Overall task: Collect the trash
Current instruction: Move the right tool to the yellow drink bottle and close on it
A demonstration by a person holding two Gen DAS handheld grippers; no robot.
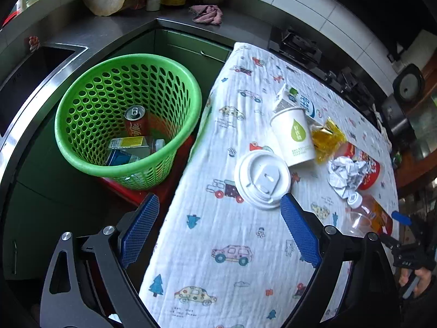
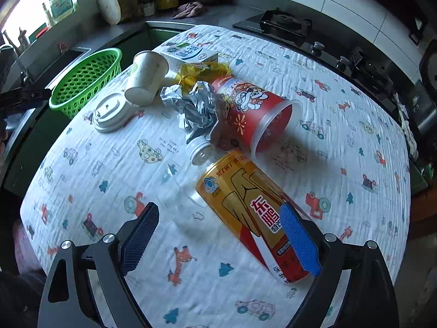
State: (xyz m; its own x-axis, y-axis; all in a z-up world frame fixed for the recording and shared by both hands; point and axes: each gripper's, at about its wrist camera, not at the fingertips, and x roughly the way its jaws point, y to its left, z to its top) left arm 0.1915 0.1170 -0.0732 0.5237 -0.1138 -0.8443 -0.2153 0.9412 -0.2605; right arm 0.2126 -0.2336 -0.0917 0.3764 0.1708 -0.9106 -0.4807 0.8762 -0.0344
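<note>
My left gripper (image 1: 218,199) stands open over the table's left edge, nothing between its fingers. Just ahead lies a white cup lid (image 1: 262,177), with a tipped paper cup (image 1: 293,136), a milk carton (image 1: 297,98), a yellow wrapper (image 1: 326,139) and crumpled foil (image 1: 347,175) beyond. The green basket (image 1: 128,120) sits left of the table and holds a can, cartons and a bottle. My right gripper (image 2: 220,207) is open above a gold-labelled plastic bottle (image 2: 245,199) lying on its side. Its right pad overlaps the bottle; its left pad is clear of it. A red cup (image 2: 254,109) lies behind.
A car-patterned cloth (image 2: 341,142) covers the table. The basket rests on a red stool (image 1: 153,188). A sink (image 1: 32,76) is at the left, a gas stove (image 2: 284,23) behind the table, and a rag (image 1: 206,13) and jars on the back counter.
</note>
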